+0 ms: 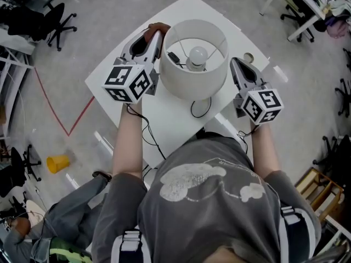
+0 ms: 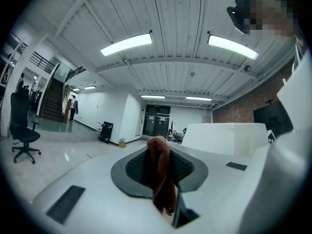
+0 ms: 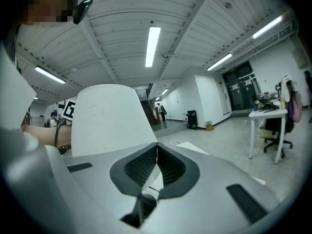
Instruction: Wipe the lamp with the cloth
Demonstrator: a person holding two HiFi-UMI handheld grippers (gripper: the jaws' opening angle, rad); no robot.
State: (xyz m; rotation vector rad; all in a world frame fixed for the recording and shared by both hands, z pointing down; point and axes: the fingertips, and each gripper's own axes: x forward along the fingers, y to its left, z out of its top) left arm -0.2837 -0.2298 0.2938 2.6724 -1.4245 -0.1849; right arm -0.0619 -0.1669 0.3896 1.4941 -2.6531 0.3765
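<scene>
Room: you stand over a grey polished floor (image 1: 241, 4) with desks and office chairs round the edges; a red tape line (image 1: 52, 109) runs at 9 o'clock of the table and a small yellow object (image 1: 56, 162) lies at 8 o'clock.
Table (image 1: 112, 75): white and square, set corner-on to you, right in front of your body.
Lamp (image 1: 193, 76): the task's thing stands upright near the middle of the table, its white drum shade open toward you.
Left gripper (image 1: 155, 36): you hold it at 9 o'clock of the shade, just beside its wall; its own view shows the jaws clamped on the cloth.
Right gripper (image 1: 235, 62): you hold it at 3 o'clock of the shade, near but apart from it; in its own view the jaws (image 3: 157, 145) meet with nothing between them, the shade rising at 10 o'clock.
Cloth (image 1: 159, 27): reddish-brown, pinched in the left jaws, bunched above the tips and hanging below them (image 2: 160, 172); it sits at 10 o'clock of the shade rim.
Cord (image 1: 196, 109): black, looping on the table at 6 o'clock of the lamp.
Bulb (image 1: 197, 55): round and white, inside the shade.
Roll (image 1: 249, 57): small, on the table at 2 o'clock of the lamp.
</scene>
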